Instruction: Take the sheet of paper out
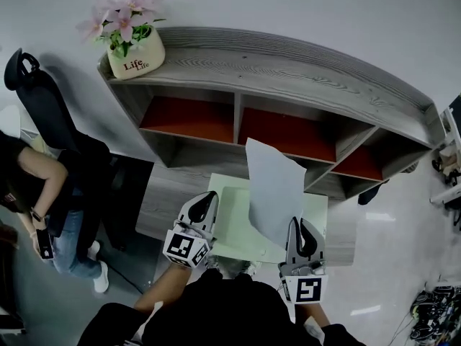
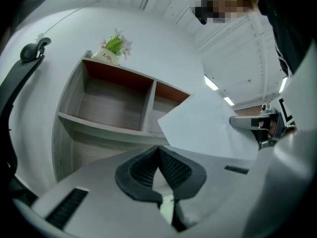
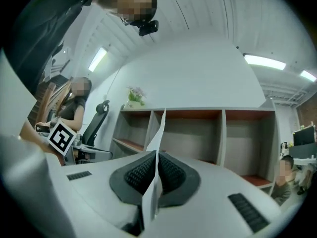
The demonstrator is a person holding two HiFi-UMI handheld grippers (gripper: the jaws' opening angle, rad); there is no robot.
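Right hand-held gripper (image 3: 157, 153) is clamped shut on the lower edge of the sheet of paper (image 1: 274, 192). We see the sheet standing up out of its jaws, long axis vertical, leaning toward the shelf unit (image 1: 288, 71). Left hand-held gripper (image 1: 209, 199) is closed too, with a green sliver between its pads; we read that as the edge of the pale green folder (image 1: 234, 222) on the worktop (image 1: 162, 200). The sheet looks clear of the folder. Shelf compartments are empty.
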